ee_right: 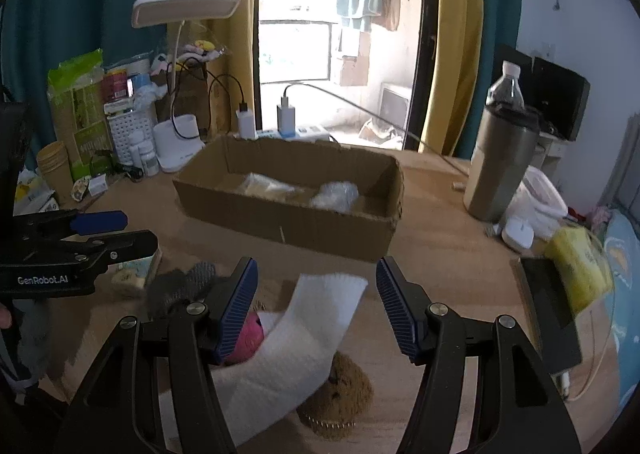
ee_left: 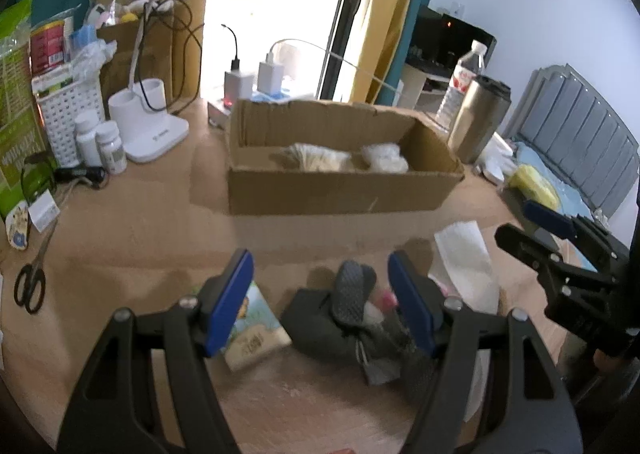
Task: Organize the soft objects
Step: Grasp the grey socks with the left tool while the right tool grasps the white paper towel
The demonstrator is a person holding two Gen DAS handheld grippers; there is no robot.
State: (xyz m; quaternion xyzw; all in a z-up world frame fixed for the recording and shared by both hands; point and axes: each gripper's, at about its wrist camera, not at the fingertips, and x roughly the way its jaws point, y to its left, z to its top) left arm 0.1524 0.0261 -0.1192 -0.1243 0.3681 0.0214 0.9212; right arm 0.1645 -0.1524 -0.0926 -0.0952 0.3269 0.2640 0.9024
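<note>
Near counter edge: your left gripper (ee_left: 320, 310), jaws spread, nothing pinched, hangs over a dark grey knitted glove bundle (ee_left: 352, 318). Your right gripper (ee_right: 316, 310), jaws spread and empty, hovers above a white folded cloth strip (ee_right: 296, 338), with a pink soft item (ee_right: 250, 338) and a brown fuzzy toy (ee_right: 340, 402) beside it. Farther, mid-counter: an open brown cardboard box (ee_right: 288, 222) holding pale soft bundles (ee_right: 334, 194).

A bright balcony door (ee_right: 340, 46) was flanked by yellow curtains (ee_right: 456, 42). White walls (ee_left: 516, 2) and a grey padded headboard (ee_left: 576, 138) were noted.
</note>
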